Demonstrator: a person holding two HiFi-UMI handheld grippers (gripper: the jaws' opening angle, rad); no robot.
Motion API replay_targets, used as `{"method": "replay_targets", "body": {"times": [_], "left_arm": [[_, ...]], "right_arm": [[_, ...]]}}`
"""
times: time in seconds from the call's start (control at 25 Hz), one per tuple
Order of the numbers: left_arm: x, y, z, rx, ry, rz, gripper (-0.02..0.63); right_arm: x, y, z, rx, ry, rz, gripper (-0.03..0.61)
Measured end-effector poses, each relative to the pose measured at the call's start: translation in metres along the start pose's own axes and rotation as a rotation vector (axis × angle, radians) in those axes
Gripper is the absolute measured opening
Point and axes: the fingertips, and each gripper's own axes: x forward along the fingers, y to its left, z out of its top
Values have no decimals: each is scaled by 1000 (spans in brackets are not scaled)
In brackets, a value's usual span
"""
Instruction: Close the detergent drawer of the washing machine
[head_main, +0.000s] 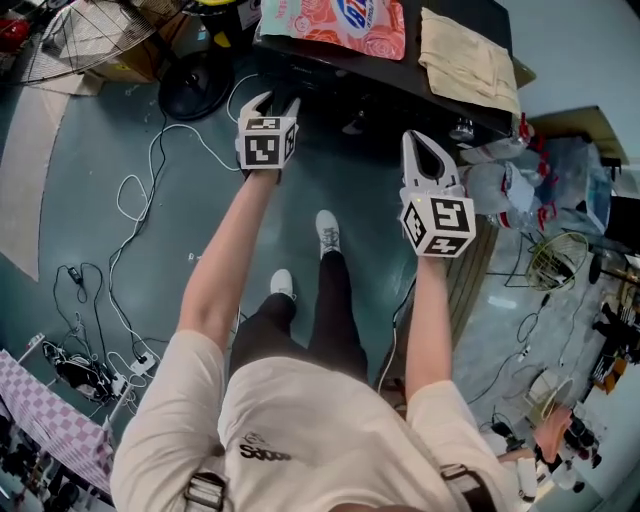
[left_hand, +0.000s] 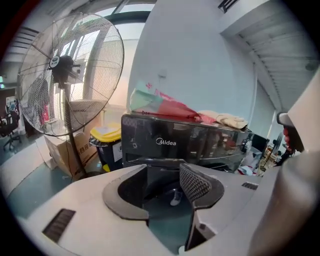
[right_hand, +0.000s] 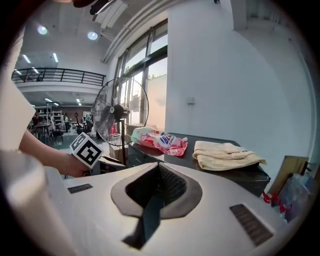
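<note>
A black washing machine (head_main: 440, 95) stands at the top of the head view. Its detergent drawer (left_hand: 160, 161) juts out from the front panel under the brand name. My left gripper (head_main: 272, 103) is held up in front of that panel. Its jaws (left_hand: 162, 172) stand open, the drawer's front lies just ahead of them, and no pad touches it. Further right and nearer to me is my right gripper (head_main: 425, 145). Its jaws (right_hand: 159, 167) are shut with nothing between them, and they point across the machine's top (right_hand: 192, 150).
A pink detergent bag (head_main: 340, 20) and a folded beige towel (head_main: 470, 55) lie on the machine. A big pedestal fan (left_hand: 65, 75), a cardboard box and a yellow-lidded bin (left_hand: 107, 135) stand to its left. Cables (head_main: 140, 200) trail over the floor; bottles and a wire basket (head_main: 555, 260) clutter the right.
</note>
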Motion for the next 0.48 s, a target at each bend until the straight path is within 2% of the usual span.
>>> {"method": "replay_targets", "body": {"times": [0.12, 0.32, 0.48], "left_arm": [[-42, -4, 2, 35, 3, -18, 179], [-120, -15, 16, 118, -26, -74, 36], [-178, -28, 28, 153, -58, -147, 18]], "right_arm": [[-28, 10, 23, 2, -19, -25, 0], [-76, 34, 51, 2, 3, -36, -1], [-107, 54, 62, -34, 30, -36, -2]]}}
